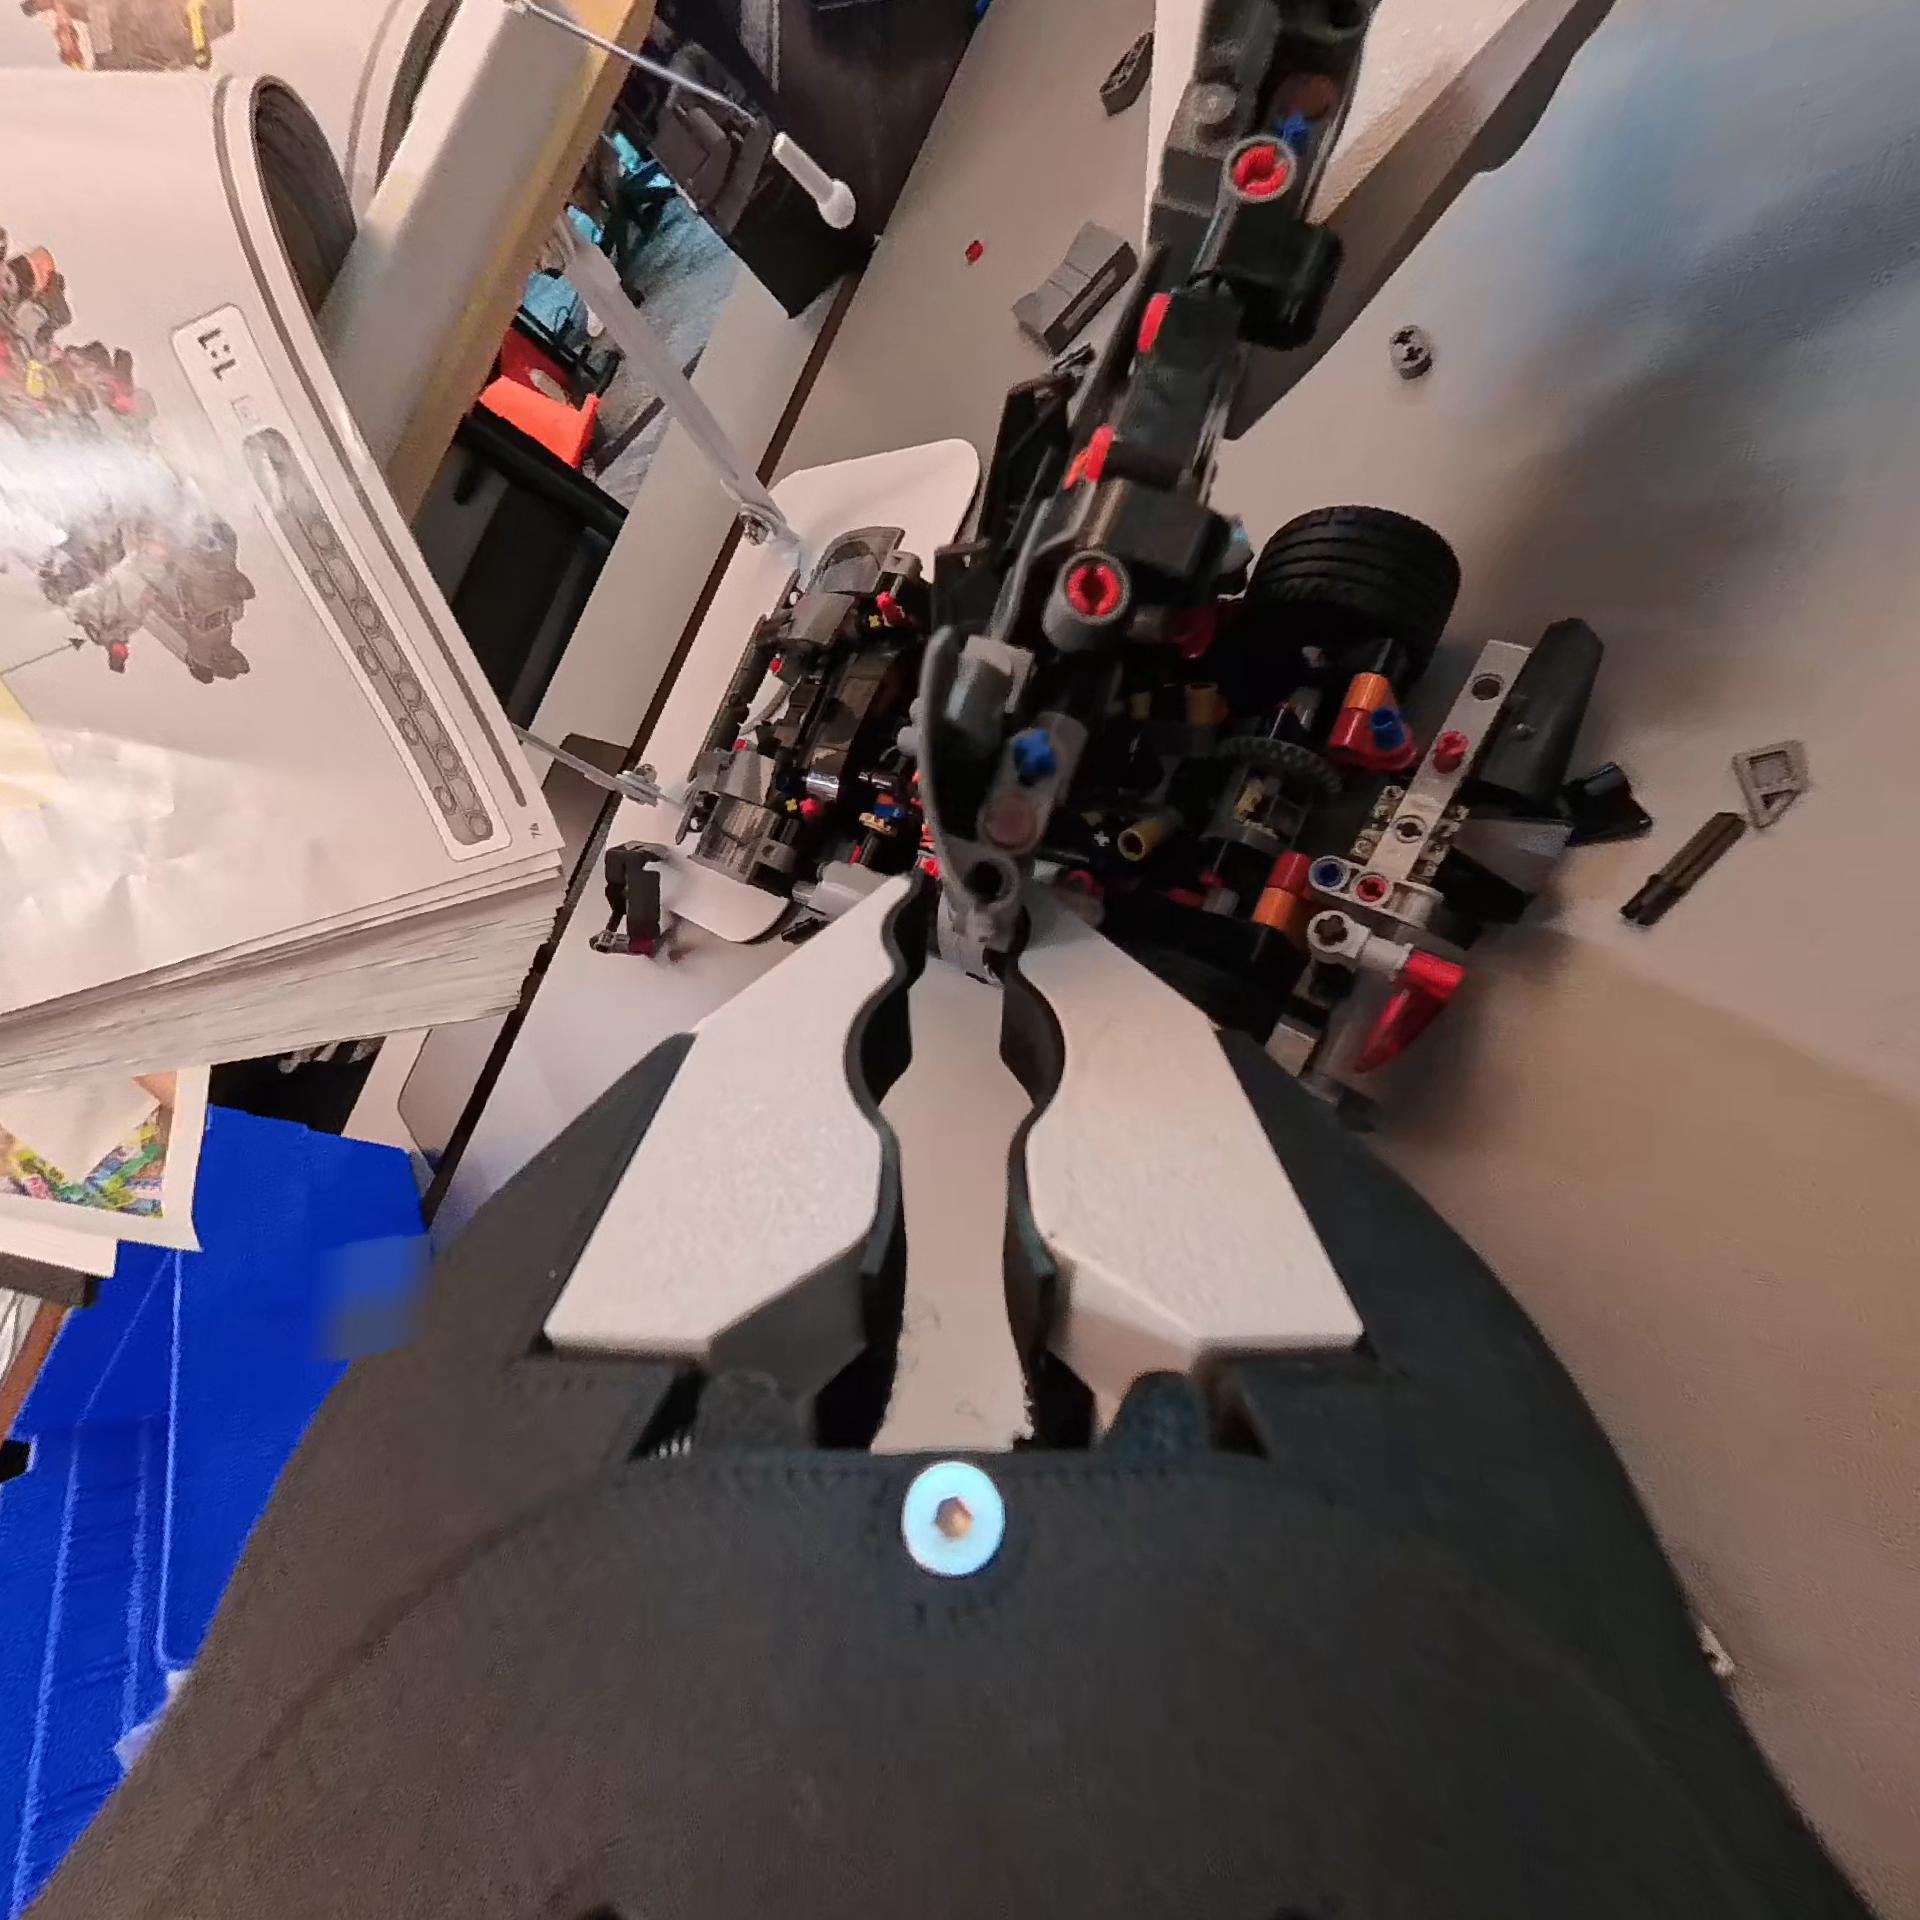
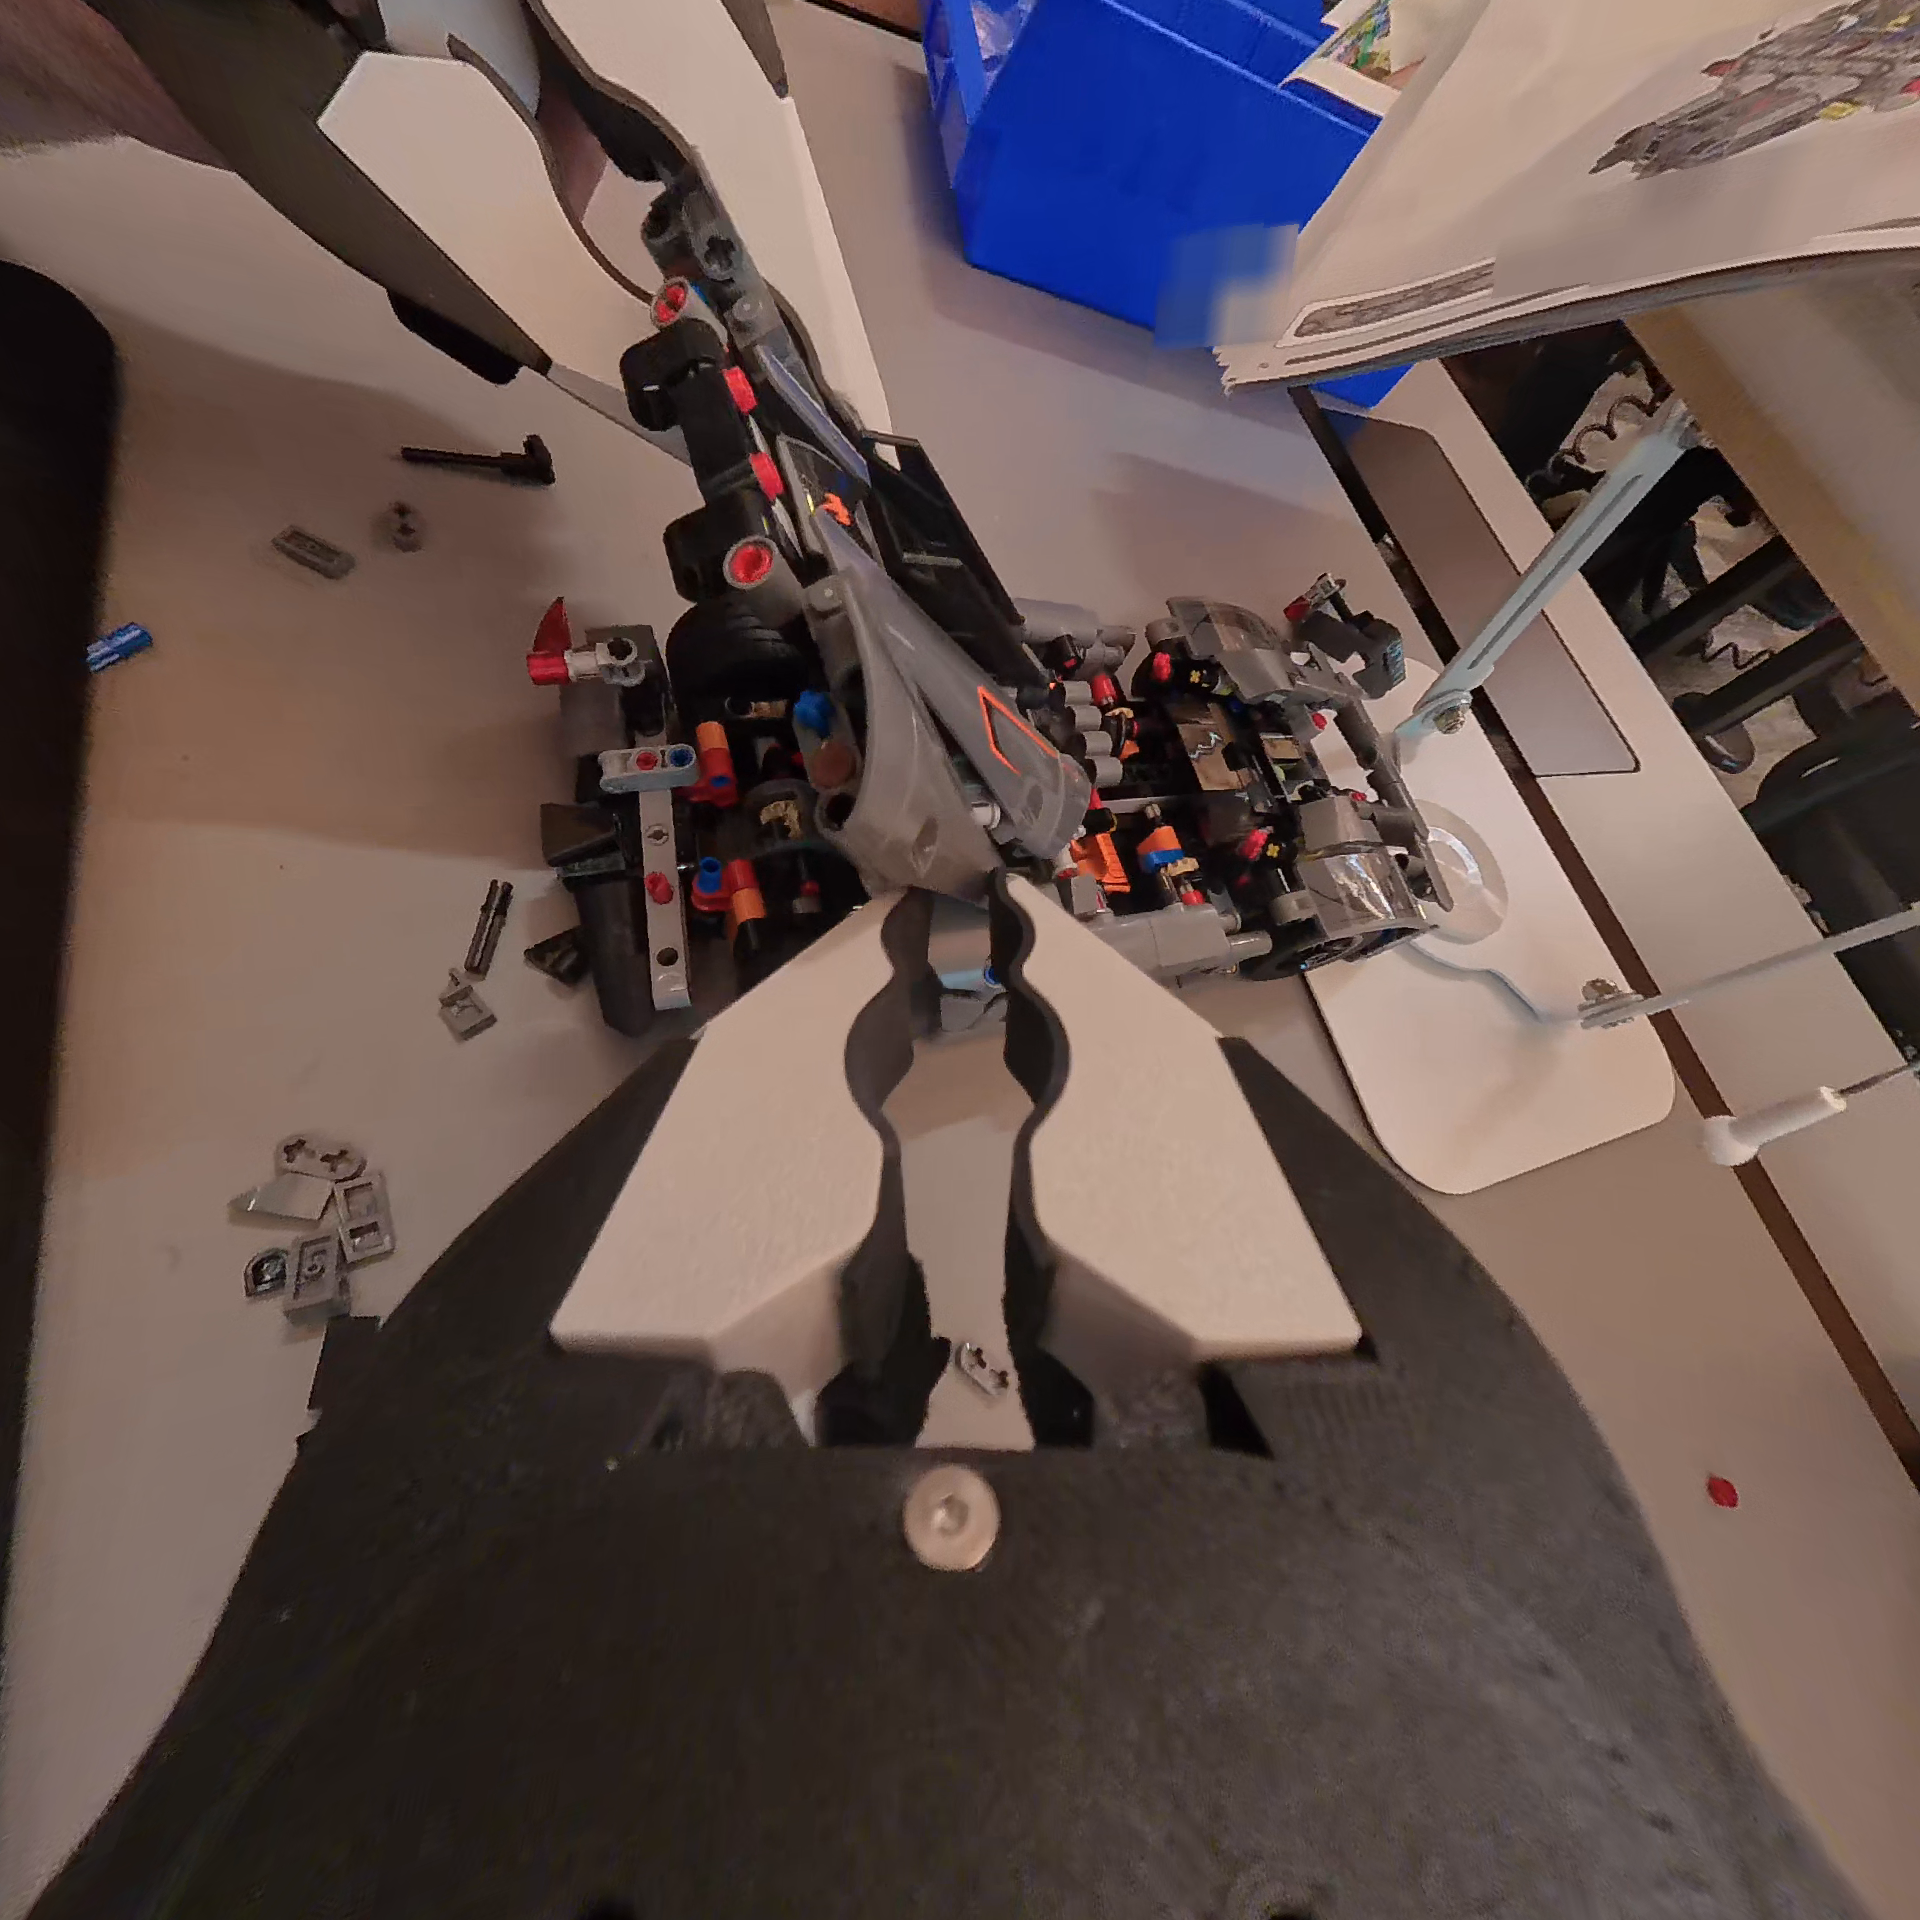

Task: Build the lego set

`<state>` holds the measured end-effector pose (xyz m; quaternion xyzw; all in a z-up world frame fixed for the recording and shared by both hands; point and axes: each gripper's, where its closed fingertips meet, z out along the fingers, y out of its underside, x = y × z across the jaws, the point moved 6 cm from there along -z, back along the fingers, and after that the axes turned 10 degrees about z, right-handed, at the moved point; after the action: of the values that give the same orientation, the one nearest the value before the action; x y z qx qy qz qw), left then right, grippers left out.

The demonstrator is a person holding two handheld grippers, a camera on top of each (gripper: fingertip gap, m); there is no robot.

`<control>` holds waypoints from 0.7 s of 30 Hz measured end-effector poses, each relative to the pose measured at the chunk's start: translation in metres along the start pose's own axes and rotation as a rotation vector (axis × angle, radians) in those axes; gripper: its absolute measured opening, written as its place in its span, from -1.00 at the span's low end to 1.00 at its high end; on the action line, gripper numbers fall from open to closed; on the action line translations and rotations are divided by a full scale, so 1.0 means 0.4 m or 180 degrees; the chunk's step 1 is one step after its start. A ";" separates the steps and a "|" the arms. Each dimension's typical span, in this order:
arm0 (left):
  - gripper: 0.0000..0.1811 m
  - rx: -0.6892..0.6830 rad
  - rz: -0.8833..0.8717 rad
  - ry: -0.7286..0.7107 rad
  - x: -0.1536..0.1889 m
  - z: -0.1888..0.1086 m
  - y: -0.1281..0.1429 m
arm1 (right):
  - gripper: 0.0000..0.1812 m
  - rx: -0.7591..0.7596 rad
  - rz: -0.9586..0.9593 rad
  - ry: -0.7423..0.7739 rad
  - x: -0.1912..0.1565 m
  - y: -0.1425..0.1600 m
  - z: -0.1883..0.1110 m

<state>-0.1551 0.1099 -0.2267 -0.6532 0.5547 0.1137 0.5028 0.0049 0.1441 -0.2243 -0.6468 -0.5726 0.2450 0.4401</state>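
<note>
The long grey and black lego sub-assembly [image 1: 1122, 540] with red pins was held in the air above the table [image 1: 1714, 1143], each end clamped by one gripper. The left gripper [image 1: 961, 914] was closed narrowly on its grey curved end. The right gripper [image 2: 956, 899] pinched the grey panel with orange lines at the other end, though the exact contact was partly hidden. Under it the half-built lego car [image 2: 1195, 790] stood on the table, with a black tyre [image 1: 1351, 582] at one side. Small grey loose pieces [image 2: 322, 1216] lay near. The open instruction book [image 1: 260, 623] and a blue bin [image 2: 1122, 145] were further away.
</note>
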 end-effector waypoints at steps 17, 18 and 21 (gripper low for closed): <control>-0.81 0.0086 0.0572 -0.0310 0.018 -0.049 -0.014 | -0.87 0.0141 -0.0408 0.0016 -0.031 -0.019 -0.037; -0.83 0.0074 0.0631 -0.0345 0.020 -0.051 -0.016 | -0.86 0.0125 -0.0433 0.0004 -0.033 -0.017 -0.035; -0.88 -0.0008 0.0869 -0.0491 0.026 -0.054 -0.021 | -0.86 0.0100 -0.0554 0.0022 -0.038 -0.013 -0.034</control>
<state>-0.1531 0.0858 -0.2196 -0.5617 0.5979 0.2315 0.5229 0.0100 0.1254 -0.2159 -0.5885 -0.6213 0.2125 0.4717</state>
